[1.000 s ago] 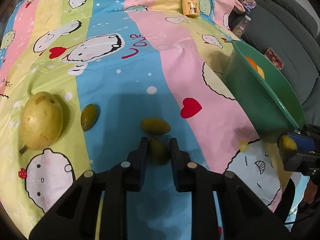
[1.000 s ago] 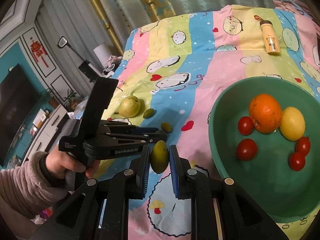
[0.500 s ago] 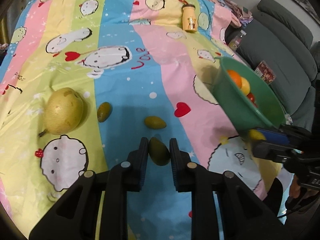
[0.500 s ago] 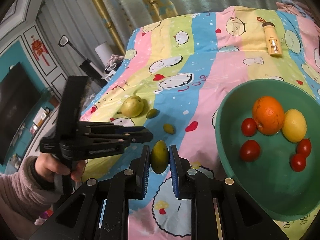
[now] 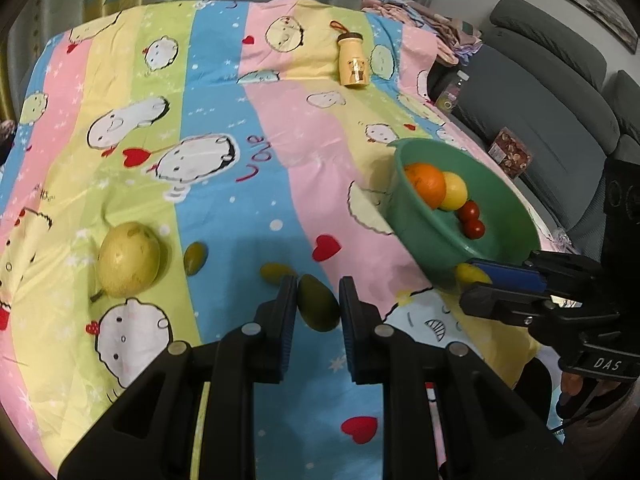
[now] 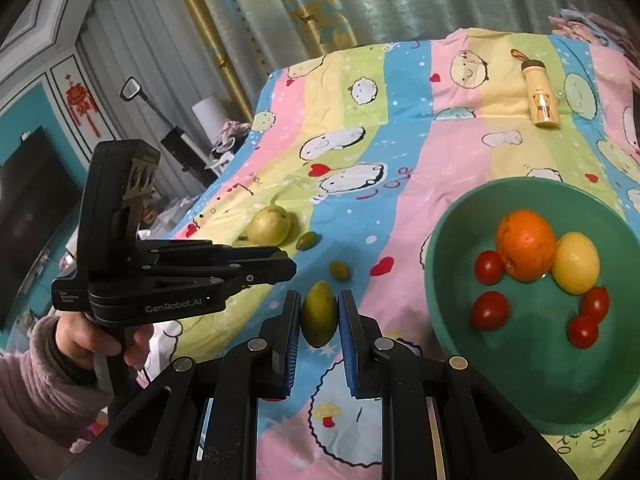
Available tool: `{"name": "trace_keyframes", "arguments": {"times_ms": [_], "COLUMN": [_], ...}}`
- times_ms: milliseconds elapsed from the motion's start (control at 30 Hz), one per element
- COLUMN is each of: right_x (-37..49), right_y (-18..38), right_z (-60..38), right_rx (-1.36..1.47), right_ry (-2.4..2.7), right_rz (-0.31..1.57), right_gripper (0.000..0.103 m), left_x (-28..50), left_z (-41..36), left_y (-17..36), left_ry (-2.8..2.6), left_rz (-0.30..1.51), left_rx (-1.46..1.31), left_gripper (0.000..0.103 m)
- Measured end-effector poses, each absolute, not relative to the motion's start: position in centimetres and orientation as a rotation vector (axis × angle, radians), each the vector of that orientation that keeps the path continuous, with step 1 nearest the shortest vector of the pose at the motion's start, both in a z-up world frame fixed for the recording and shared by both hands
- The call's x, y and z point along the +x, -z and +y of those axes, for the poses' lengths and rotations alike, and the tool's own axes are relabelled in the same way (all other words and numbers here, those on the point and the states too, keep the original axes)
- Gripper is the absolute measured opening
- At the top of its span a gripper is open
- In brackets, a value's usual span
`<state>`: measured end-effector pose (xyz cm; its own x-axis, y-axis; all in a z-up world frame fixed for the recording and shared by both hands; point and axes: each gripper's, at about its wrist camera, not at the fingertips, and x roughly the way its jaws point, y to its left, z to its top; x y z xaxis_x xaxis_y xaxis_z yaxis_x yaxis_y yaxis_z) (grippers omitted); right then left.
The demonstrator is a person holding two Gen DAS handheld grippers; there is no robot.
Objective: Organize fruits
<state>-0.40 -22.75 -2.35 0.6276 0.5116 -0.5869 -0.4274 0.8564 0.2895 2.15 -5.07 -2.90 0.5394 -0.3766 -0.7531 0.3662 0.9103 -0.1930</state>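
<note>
The green bowl (image 6: 532, 384) at lower right already holds an orange, a lemon and tomatoes. Left gripper (image 5: 318, 300) and right gripper (image 6: 319, 312) each pinch a small green fruit (image 5: 318, 307) (image 6: 318, 314) at bottom centre. Both fruits look smooth and rounded, so one could squirt free and roll across the bedsheet (image 5: 224, 184).

Both claws, left claw (image 5: 318, 304) and right claw (image 6: 319, 314), angle downward, seemingly clamped tight, each hand-held.

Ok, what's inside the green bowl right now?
The green bowl holds an orange, a lemon and four cherry tomatoes. Anything beneath those fruits is hidden.
</note>
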Motion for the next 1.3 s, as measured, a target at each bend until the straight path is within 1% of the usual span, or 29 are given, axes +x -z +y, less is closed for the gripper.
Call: {"name": "trace_keyframes", "arguments": {"times_ms": [733, 1300], "right_x": [0.0, 0.0], "right_y": [0.8, 1.2], "right_z": [-28.0, -31.3], "right_rx": [0.176, 0.221], "right_ry": [-0.422, -0.361], "right_rz": [0.633, 0.611], "right_gripper": [0.021, 0.021], "left_x": [3.5, 4.4], "left_z": [-11.2, -15.7], "left_y": [-0.2, -0.8], "left_ry": [0.515, 0.563], "left_rz": [0.828, 0.811], "left_rx": [0.081, 0.156], "left_gripper": [0.021, 0.021]}}
